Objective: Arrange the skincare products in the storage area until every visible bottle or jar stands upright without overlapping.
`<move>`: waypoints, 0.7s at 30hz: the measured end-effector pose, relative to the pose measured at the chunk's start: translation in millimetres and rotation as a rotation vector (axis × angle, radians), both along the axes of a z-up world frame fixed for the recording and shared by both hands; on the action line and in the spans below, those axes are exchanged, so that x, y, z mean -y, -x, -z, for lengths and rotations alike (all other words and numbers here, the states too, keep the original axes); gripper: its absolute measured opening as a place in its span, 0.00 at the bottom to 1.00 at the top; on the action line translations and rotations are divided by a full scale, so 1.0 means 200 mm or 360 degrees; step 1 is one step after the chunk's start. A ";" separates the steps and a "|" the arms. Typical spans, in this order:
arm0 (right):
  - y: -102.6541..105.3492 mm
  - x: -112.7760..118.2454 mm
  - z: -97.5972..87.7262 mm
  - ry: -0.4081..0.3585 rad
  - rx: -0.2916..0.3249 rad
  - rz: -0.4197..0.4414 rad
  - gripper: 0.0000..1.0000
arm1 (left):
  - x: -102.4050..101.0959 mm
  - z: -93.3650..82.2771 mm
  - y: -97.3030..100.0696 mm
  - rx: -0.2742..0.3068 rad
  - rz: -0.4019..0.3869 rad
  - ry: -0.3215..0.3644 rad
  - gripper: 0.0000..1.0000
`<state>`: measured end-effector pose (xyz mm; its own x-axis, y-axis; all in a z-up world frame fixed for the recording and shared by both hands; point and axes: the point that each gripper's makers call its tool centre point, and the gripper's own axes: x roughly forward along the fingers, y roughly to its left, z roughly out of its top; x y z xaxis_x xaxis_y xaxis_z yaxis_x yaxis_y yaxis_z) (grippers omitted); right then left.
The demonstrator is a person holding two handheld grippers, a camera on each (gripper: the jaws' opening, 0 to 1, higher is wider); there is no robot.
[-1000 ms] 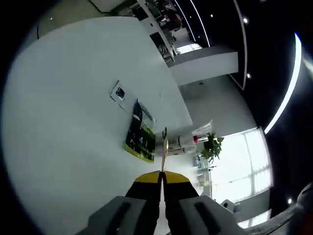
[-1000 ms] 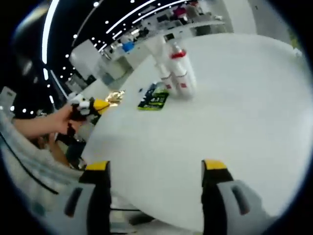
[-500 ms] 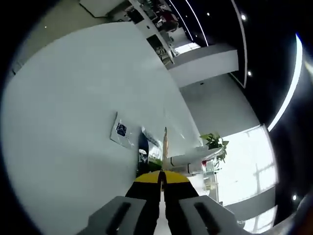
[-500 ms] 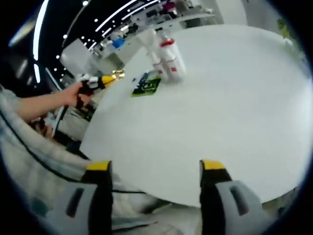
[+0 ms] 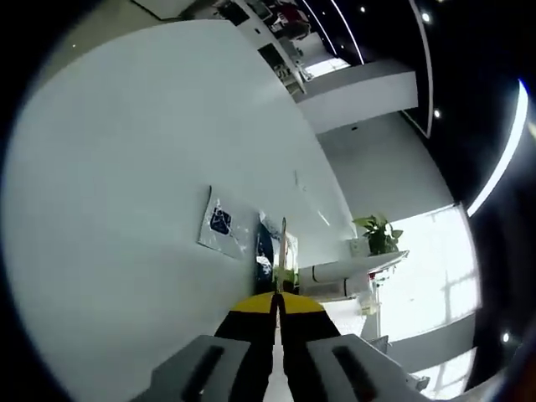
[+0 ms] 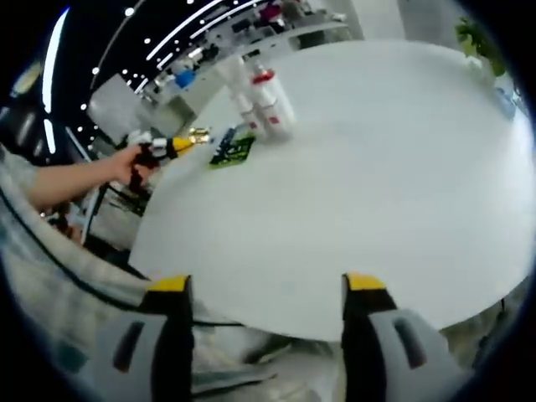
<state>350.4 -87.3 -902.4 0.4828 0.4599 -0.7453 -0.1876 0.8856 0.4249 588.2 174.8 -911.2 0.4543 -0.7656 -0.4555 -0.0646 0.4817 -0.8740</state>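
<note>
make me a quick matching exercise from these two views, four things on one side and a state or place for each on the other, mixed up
Things:
1. left gripper
2. right gripper
3. white bottles with red caps
4. green and black packet

States or places:
a. lying flat on the white table
b. standing upright on the table
c. jaws wide apart, nothing between them
d. shut on a thin gold item

Pairs: 1-d, 2-c, 3-b, 4-a

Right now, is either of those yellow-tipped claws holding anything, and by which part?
The left gripper is shut on a thin gold sachet, pinching its near edge. The right gripper is open and holds nothing.
</note>
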 end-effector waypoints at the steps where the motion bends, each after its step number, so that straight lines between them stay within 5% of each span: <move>1: 0.00 0.00 0.00 -0.0001 -0.0001 0.0001 0.70 | 0.00 0.00 0.00 -0.0003 0.0004 -0.0005 0.01; 21: 0.08 -0.02 0.03 -0.0022 -0.0062 0.0031 0.70 | -0.08 0.21 0.12 -0.0152 0.0109 -0.0190 0.01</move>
<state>335.2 -82.5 -908.2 0.4627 0.4611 -0.7572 -0.1533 0.8828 0.4439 564.8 190.7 -953.7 0.3532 -0.7310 -0.5839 -0.1080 0.5881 -0.8016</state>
